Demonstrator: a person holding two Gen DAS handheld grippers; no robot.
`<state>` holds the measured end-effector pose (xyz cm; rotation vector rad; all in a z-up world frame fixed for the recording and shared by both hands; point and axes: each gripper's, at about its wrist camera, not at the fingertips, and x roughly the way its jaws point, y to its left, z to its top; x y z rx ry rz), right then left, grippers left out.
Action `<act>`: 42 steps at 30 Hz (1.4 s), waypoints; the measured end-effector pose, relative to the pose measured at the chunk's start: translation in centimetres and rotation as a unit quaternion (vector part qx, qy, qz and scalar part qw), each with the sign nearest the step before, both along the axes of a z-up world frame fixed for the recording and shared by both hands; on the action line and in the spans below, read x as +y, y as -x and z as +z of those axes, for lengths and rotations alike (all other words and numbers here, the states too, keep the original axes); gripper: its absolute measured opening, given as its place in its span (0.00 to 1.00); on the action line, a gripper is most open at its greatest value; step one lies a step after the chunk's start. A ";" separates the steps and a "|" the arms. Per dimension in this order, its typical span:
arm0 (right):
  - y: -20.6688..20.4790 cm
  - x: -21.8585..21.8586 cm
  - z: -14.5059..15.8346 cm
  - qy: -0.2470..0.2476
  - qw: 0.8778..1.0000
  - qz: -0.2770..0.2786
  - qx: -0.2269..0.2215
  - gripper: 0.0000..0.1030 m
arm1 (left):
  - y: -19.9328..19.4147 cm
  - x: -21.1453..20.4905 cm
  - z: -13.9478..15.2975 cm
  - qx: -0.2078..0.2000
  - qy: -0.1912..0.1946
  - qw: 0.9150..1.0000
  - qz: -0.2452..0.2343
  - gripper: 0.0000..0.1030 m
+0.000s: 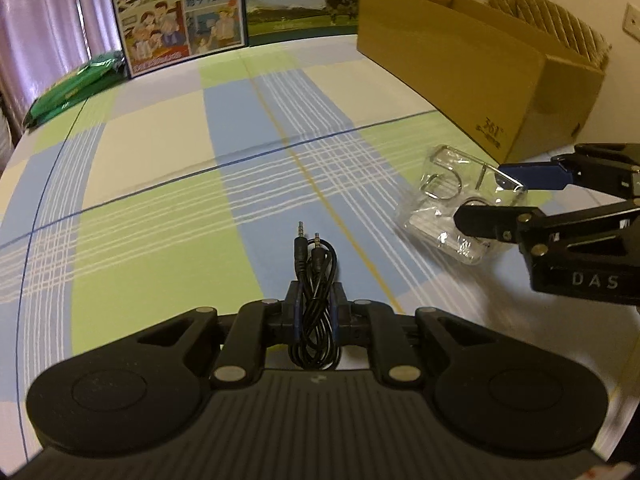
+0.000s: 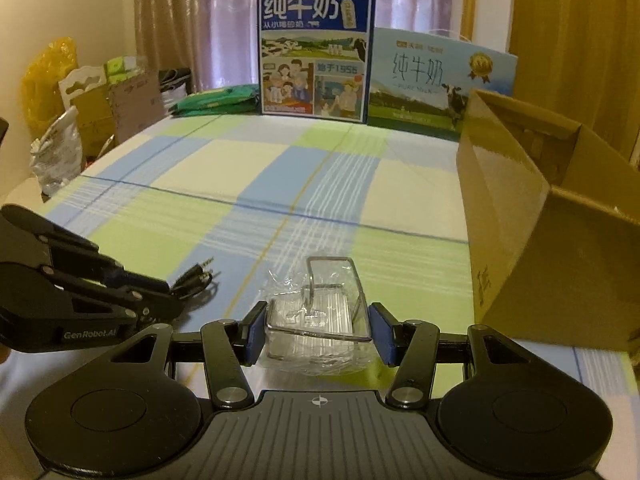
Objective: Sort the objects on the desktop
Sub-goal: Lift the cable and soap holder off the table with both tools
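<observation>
near the counter's front edge: left tool clamped tight on coiled audio cable. right tool, jaws wide, grips clear plastic packet just off the cloth. step: carry. next likely: both to cardboard box, right edge.

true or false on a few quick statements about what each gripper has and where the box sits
1. The left gripper is shut on a coiled black cable. True.
2. The right gripper is shut on a green bag. False: its fingers flank a clear plastic packet, and the green bag lies at the far edge of the table.
3. The cardboard box is on the right of the right gripper. True.
4. The cardboard box is taped shut. False: its top is open.
5. Two milk cartons stand at the far end of the table. True.
</observation>
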<state>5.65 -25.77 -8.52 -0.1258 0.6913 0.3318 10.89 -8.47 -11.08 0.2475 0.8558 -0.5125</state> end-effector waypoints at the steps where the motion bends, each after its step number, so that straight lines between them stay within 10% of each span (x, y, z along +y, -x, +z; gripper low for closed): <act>1: -0.2 -0.1 -0.3 -0.008 1.000 -0.006 0.008 0.49 | 0.0 -0.1 -0.1 -0.003 -0.004 1.000 -0.003 0.12; 6: -0.8 -0.1 -1.0 -0.007 1.000 -0.006 0.021 0.51 | -0.5 0.0 -0.4 -0.014 -0.017 1.000 0.001 0.21; 10: -0.7 -0.3 -1.5 -0.006 1.000 -0.010 0.028 0.72 | -1.0 0.0 -0.6 -0.017 -0.012 1.000 0.005 0.23; 25: -0.7 -0.6 -3.0 -0.023 0.998 -0.017 0.064 0.72 | -1.8 0.4 -0.9 -0.007 0.016 1.000 0.026 0.41; 28: -0.5 -0.5 -2.9 -0.016 0.998 -0.018 0.059 0.64 | -1.7 0.4 -0.8 -0.005 0.017 1.000 0.020 0.36; 30: -0.5 -0.6 -2.8 -0.016 0.998 -0.020 0.059 0.60 | -1.6 0.4 -0.7 -0.002 0.018 1.000 0.020 0.13; 42: -0.4 -0.4 -1.6 -0.016 0.999 -0.022 0.026 0.51 | -1.1 0.3 0.5 -0.001 0.029 0.999 0.025 0.11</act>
